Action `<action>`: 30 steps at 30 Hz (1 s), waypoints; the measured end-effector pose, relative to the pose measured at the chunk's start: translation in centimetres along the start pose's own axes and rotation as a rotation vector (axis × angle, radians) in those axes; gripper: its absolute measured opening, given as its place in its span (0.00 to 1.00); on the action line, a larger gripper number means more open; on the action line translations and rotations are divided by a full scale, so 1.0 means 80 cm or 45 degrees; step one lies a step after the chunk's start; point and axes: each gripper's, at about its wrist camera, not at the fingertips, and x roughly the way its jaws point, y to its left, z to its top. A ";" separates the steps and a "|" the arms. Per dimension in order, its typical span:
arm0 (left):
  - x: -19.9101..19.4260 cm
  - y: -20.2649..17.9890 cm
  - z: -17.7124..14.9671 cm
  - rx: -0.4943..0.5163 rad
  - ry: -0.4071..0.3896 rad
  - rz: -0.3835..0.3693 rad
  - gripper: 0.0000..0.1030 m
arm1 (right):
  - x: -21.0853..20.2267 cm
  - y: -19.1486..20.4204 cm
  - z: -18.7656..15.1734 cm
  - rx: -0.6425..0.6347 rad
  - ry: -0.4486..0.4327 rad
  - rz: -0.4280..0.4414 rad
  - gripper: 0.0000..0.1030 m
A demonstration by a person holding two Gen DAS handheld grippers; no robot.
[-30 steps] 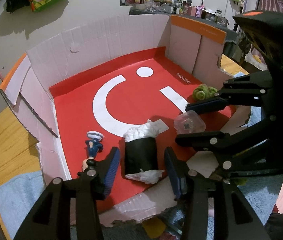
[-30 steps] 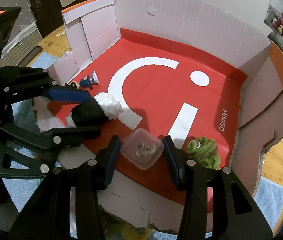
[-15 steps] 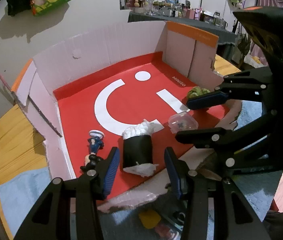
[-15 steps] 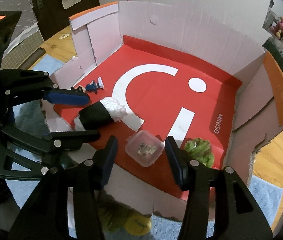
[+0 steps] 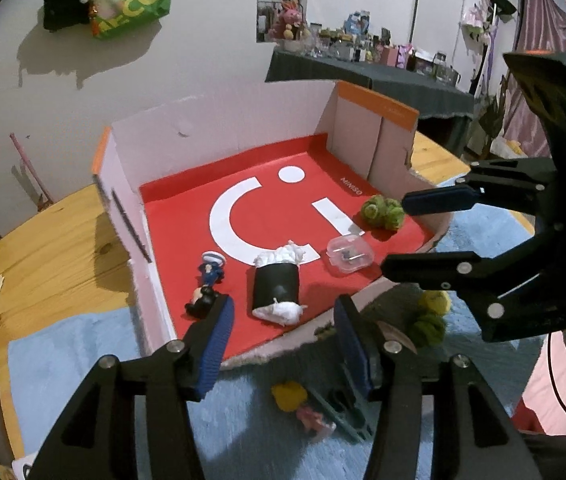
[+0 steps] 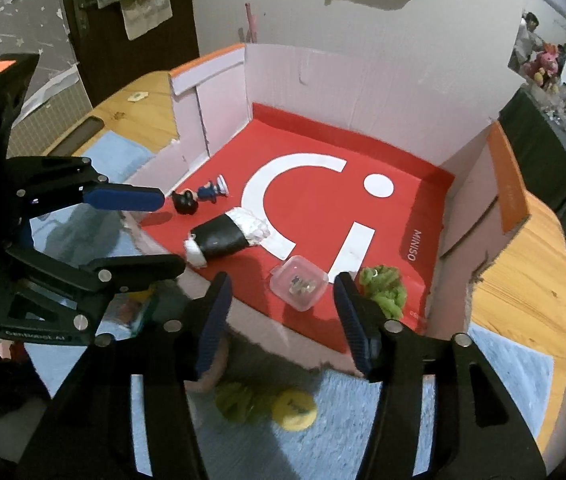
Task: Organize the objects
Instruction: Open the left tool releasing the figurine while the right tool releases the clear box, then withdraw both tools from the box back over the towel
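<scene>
1. The left tongs [image 5: 283, 344] stand wide apart and hold nothing. They hang above the torn front edge of the cardboard box [image 5: 219, 128], over the blue mat [image 5: 67, 352].
2. The right tongs [image 6: 281, 320] are likewise spread and empty, poised at the same front edge, further to the right.
3. Straight ahead of the left tongs lies the black roll [image 5: 276, 286], with white paper stuffed in both ends. Its long axis runs roughly away from the tongs, so the two fingers would straddle its width if pushed forward.
4. Just left of the roll lies a small figurine [image 5: 207, 284] on its side, near the left blue pad.
5. Ahead of the right tongs sits the clear plastic container [image 6: 299, 282], lid on, with small dark bits inside. It rests on the red box floor, slightly right of centre between the fingers.
6. Touching or just beside the container on its right is the green plush [image 6: 383, 288].
7. Outside the box, on the mat below the tongs, lie more loose things: a yellow toy [image 6: 294, 408], a green fuzzy item [image 6: 239, 402], and a pink and grey piece [image 5: 323, 416]. These look like what remains to sort.
8. My reading: the left hand is nearer the roll and the right hand nearer the container, while the loose mat items sit below both and would call for a downward reach.
</scene>
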 end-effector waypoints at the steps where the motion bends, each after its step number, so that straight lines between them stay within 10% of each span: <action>1: -0.006 0.000 -0.002 -0.008 -0.013 0.001 0.55 | -0.005 0.002 -0.001 -0.001 -0.011 -0.003 0.56; 30: -0.124 -0.039 -0.078 -0.114 -0.332 0.122 0.80 | -0.121 0.055 -0.090 0.126 -0.345 -0.146 0.72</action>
